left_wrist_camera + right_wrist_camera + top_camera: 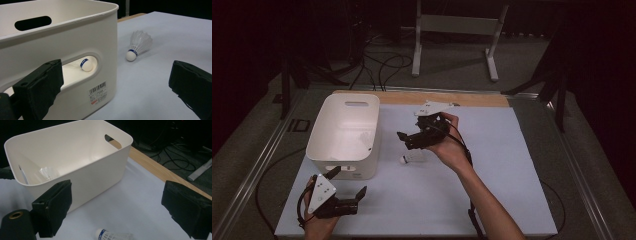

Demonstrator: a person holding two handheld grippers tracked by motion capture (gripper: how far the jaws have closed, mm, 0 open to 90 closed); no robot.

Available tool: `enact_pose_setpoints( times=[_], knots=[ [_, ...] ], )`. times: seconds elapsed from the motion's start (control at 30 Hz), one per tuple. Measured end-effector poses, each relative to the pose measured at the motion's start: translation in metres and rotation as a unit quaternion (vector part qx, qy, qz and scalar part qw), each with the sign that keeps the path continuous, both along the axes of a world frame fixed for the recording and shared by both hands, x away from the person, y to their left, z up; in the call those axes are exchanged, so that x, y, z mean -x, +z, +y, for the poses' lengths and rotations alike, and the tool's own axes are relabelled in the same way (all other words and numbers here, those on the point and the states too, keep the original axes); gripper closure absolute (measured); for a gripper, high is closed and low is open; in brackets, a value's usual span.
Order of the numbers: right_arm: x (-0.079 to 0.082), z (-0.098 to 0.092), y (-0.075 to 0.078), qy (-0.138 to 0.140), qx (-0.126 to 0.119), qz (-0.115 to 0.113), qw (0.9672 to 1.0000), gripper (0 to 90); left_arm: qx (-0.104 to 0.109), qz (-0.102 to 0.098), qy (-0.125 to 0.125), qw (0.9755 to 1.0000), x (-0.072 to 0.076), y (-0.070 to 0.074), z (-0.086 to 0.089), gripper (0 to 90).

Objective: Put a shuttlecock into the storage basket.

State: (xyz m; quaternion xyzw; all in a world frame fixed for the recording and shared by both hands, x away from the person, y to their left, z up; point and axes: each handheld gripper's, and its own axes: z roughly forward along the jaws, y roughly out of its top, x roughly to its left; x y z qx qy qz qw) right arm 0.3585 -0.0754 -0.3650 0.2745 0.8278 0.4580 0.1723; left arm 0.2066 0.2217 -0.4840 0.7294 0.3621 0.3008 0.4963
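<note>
We hover our right claw [408, 139] wide apart above the shuttlecock [411, 159] on the pale bench [492, 165]; our left claw [348, 184], wide too, sits beside the white bin [344, 132]. Dark room, cables beyond.

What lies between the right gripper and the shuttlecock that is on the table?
Nothing: in the right gripper view, only bare white table cover lies between the open right gripper and the shuttlecock, beside the white bin.
</note>
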Motion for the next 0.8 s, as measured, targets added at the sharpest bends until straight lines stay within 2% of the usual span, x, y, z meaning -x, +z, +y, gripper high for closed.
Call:
enact_pose_setpoints(
  times=[0.8],
  knots=[
    [-0.001,-0.0087,-0.0061,-0.012,0.005,0.003,0.9999,9.5,0.0,0.0,0.0,1.0,-0.0001,0.0001,0.0,0.3]
  ],
)
